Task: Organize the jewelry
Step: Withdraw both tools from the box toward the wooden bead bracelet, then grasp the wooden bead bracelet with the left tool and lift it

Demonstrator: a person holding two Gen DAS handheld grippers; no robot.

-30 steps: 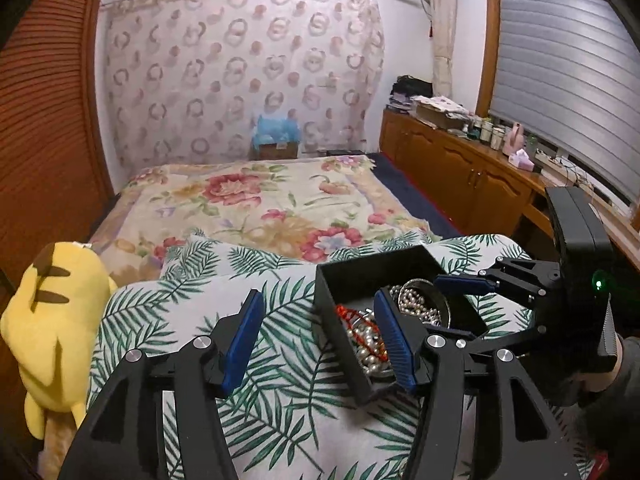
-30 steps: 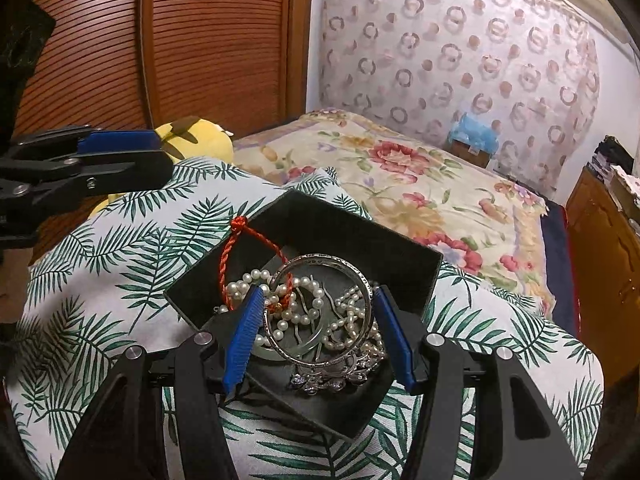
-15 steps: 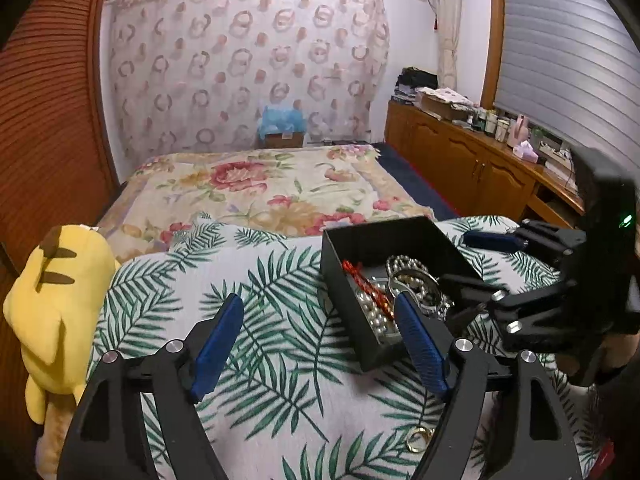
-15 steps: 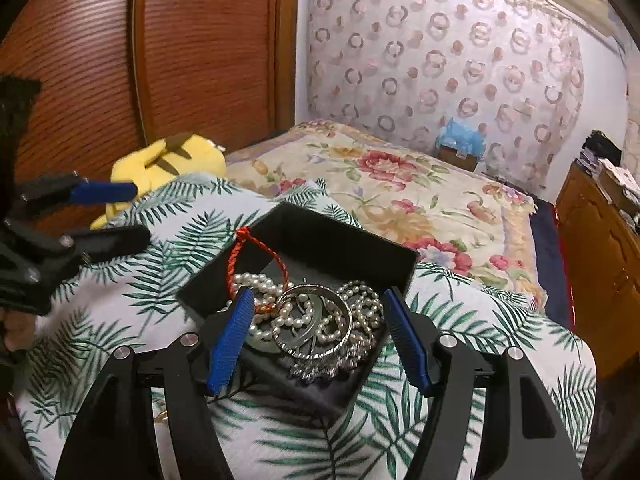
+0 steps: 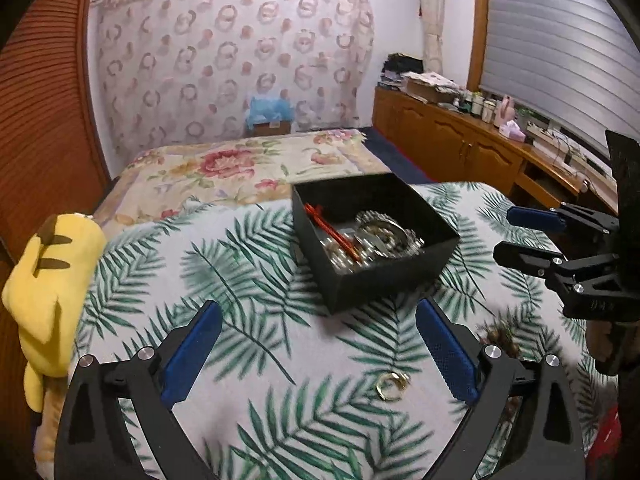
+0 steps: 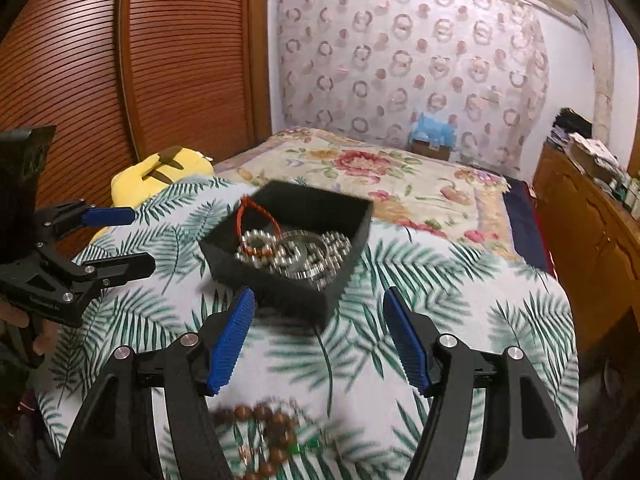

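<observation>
A black open box (image 5: pixel 384 276) (image 6: pixel 280 292) sits on the palm-leaf cloth and holds pearl strands (image 6: pixel 256 244), a silver bangle (image 6: pixel 298 254) and a red cord bracelet (image 5: pixel 332 228). A gold ring (image 5: pixel 392 385) lies on the cloth near the box. A brown wooden bead bracelet (image 6: pixel 264 428) lies close in front, also seen in the left wrist view (image 5: pixel 500 334). My left gripper (image 5: pixel 320 344) is open and empty, short of the box. My right gripper (image 6: pixel 320 328) is open and empty, just short of the box.
A yellow plush toy (image 5: pixel 44 288) lies at the cloth's left edge. A floral bedspread (image 5: pixel 240 168) stretches behind. Wooden cabinets (image 5: pixel 460 148) line the right wall, a slatted wardrobe (image 6: pixel 120 80) the left.
Both grippers have pulled back and up from the box. The right gripper, earlier around the bangle in the box, is now clear of it. The ring and wooden beads came into view.
</observation>
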